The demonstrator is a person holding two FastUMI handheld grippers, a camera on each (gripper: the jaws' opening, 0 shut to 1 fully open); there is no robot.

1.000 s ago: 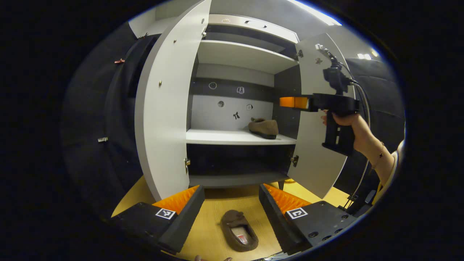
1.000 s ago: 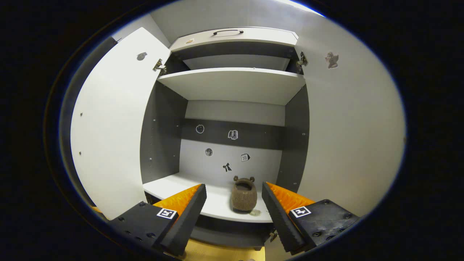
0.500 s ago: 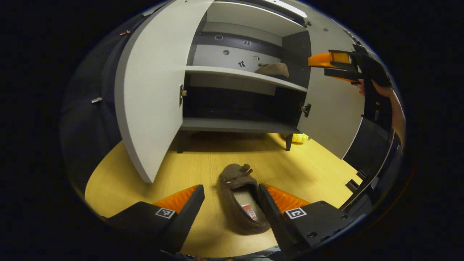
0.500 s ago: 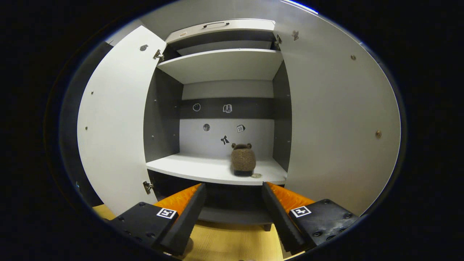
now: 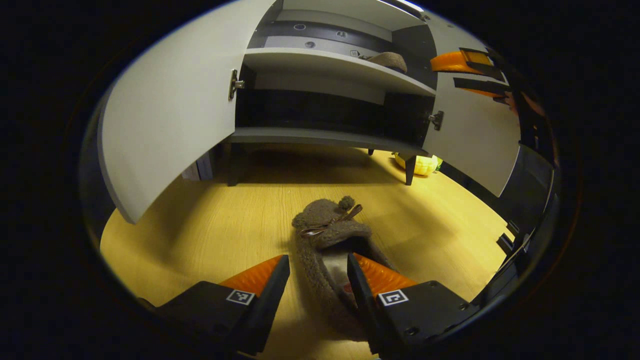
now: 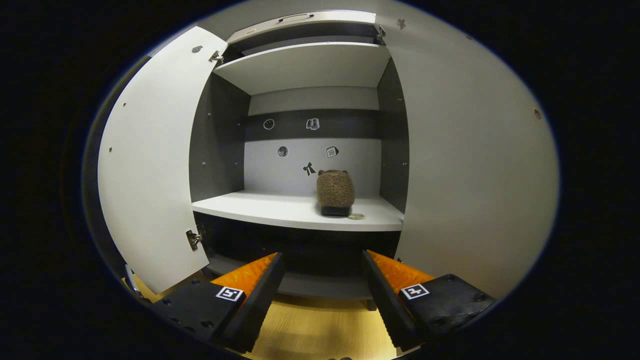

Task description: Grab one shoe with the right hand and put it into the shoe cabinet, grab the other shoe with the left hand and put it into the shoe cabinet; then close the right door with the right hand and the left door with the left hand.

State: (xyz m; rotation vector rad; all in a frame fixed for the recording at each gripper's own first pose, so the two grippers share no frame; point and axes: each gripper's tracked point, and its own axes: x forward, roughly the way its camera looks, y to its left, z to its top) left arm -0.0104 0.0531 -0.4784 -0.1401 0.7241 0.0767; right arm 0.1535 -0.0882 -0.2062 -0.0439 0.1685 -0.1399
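Since 1 s ago, we see the left gripper (image 5: 316, 280) has dropped to the floor shoe (image 5: 330, 250); fingers spread, straddling its heel side, not yet pinching. Other shoe (image 6: 335, 191) sits on the cabinet's middle shelf (image 6: 280, 210), right side. Right gripper (image 6: 324, 280) hangs open before the cabinet; both doors (image 6: 150, 165) open.

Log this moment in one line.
left gripper open astride floor shoe | right gripper open | other shoe shelved | doors open

Brown fuzzy shoe (image 5: 327, 250) (yellow floor (image 5: 210, 235))
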